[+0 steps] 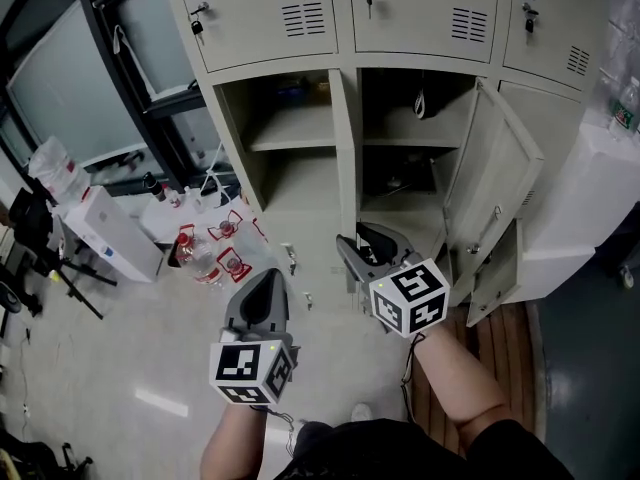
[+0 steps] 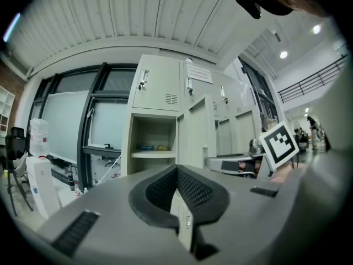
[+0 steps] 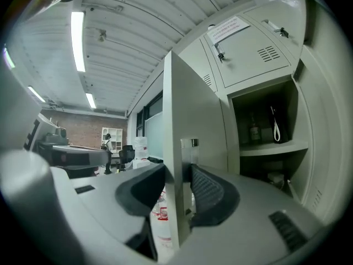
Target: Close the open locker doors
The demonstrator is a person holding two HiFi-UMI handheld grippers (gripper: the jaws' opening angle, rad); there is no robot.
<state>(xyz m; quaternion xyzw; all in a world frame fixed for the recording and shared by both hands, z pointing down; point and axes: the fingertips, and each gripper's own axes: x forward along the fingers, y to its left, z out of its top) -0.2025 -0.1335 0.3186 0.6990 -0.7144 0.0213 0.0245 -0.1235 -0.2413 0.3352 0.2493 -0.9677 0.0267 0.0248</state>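
The beige lockers point(image 1: 415, 13) have closed doors in the top row. In the middle row, the left compartment point(image 1: 290, 128) stands open. Its door point(image 1: 346, 148) juts straight out, edge-on. My right gripper point(image 1: 358, 240) is shut on that door's free edge by the latch. In the right gripper view, the door point(image 3: 190, 109) fills the gap between the pads point(image 3: 207, 189) of the right gripper point(image 3: 177, 173). Further right, another door point(image 1: 495, 178) hangs wide open. My left gripper point(image 1: 272, 276) hovers left of the held door, tips together and empty. Behind the tips of the left gripper point(image 2: 176, 173), a lower door's edge point(image 2: 183, 225) shows.
A low door point(image 1: 495, 283) at the bottom right is also ajar, above a wooden floor strip point(image 1: 500, 343). Several red-labelled bottles point(image 1: 215, 248) and a white box point(image 1: 110, 233) sit on the floor to the left. A strap point(image 3: 274, 126) hangs in the right compartment.
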